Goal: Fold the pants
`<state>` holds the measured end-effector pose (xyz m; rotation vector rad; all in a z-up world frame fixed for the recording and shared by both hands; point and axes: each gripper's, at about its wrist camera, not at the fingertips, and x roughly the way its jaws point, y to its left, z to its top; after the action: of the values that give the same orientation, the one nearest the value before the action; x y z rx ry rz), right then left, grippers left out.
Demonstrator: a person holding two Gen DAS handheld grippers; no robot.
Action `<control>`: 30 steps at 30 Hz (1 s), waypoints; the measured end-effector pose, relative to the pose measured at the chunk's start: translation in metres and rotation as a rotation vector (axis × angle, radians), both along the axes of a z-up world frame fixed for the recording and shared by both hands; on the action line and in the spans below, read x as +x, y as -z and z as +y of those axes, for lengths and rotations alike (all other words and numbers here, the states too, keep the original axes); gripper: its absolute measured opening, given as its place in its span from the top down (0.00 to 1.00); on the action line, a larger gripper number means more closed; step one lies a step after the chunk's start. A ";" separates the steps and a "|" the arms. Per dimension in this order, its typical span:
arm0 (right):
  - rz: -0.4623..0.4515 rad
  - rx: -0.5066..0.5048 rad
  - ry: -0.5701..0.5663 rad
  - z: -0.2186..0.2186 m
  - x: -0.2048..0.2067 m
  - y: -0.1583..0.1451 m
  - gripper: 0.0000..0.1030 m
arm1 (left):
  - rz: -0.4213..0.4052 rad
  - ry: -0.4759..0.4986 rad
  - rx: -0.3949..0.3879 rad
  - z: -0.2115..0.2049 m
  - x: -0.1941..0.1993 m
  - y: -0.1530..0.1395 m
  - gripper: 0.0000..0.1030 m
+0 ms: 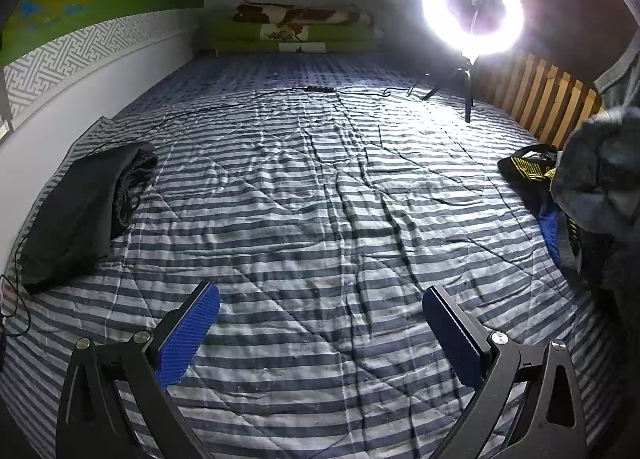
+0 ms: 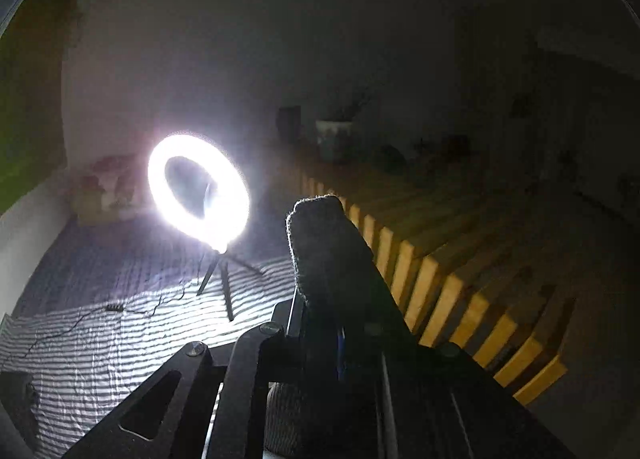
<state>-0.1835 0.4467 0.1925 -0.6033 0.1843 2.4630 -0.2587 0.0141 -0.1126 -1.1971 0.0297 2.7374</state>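
In the left wrist view my left gripper point(image 1: 322, 291) is open, its blue pads point(image 1: 188, 335) wide apart and nothing between them, low over the striped bedspread point(image 1: 304, 187). At the right edge a dark grey garment, likely the pants point(image 1: 600, 175), hangs lifted above the bed. In the right wrist view my right gripper point(image 2: 320, 311) is shut on a bunch of dark cloth point(image 2: 324, 243) that sticks up past the fingertips and hides them. This view is dark and aimed at the lamp.
A folded black garment point(image 1: 80, 211) lies at the bed's left side. A pile with black-yellow and blue clothes point(image 1: 540, 179) sits at the right. A lit ring light point(image 1: 472, 7) on a tripod stands far right, its cable point(image 1: 224, 107) crossing the bed. A wooden slatted rail point(image 1: 548, 99) borders the right.
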 end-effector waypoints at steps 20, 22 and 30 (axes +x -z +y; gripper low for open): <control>0.037 0.101 -0.368 -0.164 -0.012 -0.064 0.91 | 0.081 -0.108 0.023 -0.058 0.016 -0.035 0.00; 0.010 0.100 -0.444 -0.198 -0.023 -0.053 0.91 | 0.088 -0.140 0.031 -0.075 0.017 -0.038 0.00; -0.333 0.091 -0.737 -0.306 -0.072 0.059 0.75 | 0.071 -0.203 0.036 -0.116 0.022 -0.033 0.00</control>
<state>-0.2557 0.1406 0.1332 -1.1920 -0.3436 2.9715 -0.2366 -0.1016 -0.0795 -1.1516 -0.1406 2.9397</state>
